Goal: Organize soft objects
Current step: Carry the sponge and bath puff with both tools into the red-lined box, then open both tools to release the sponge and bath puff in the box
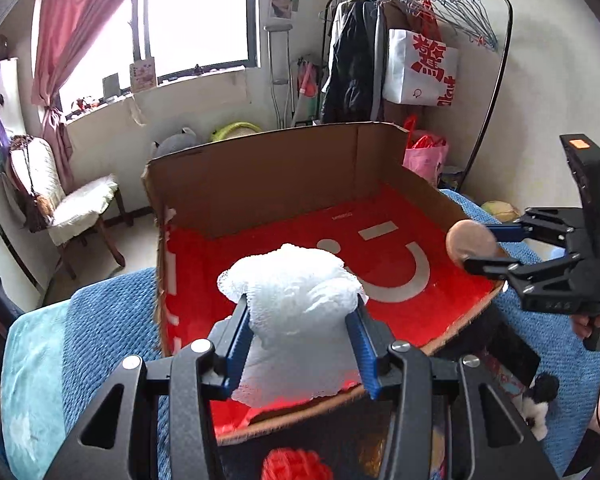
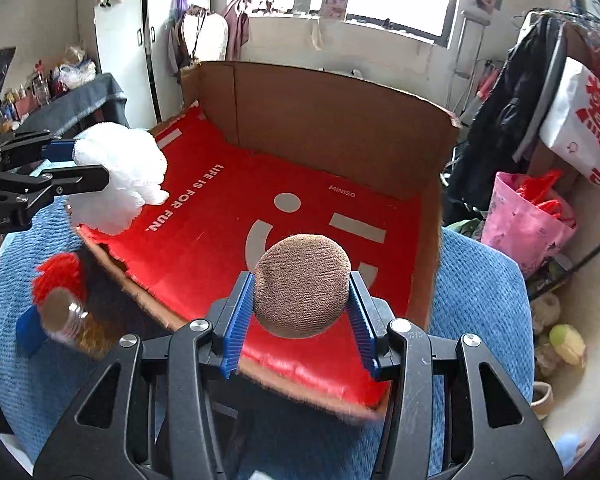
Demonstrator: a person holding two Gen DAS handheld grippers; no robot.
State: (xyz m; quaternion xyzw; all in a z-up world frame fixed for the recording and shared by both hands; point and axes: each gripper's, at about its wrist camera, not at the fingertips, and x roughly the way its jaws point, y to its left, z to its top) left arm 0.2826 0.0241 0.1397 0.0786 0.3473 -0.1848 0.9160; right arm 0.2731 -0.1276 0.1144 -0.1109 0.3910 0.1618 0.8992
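My left gripper [image 1: 300,320] is shut on a white fluffy cloth [image 1: 295,300] and holds it over the near edge of an open cardboard box [image 1: 267,172] with a red floor. The cloth also shows in the right wrist view [image 2: 119,168], at the box's left rim. My right gripper [image 2: 302,296] is shut on a brown soft ball [image 2: 302,284] above the box's near right part. In the left wrist view the right gripper [image 1: 484,246] holds the ball [image 1: 470,242] at the box's right wall.
The box lies on a blue blanket [image 2: 480,300]. A red pompom [image 2: 57,276], a blue block [image 2: 29,328] and a jar [image 2: 65,316] lie left of the box. A clothes rack [image 1: 420,40], a chair [image 1: 67,208] and a pink bag [image 2: 520,216] stand around.
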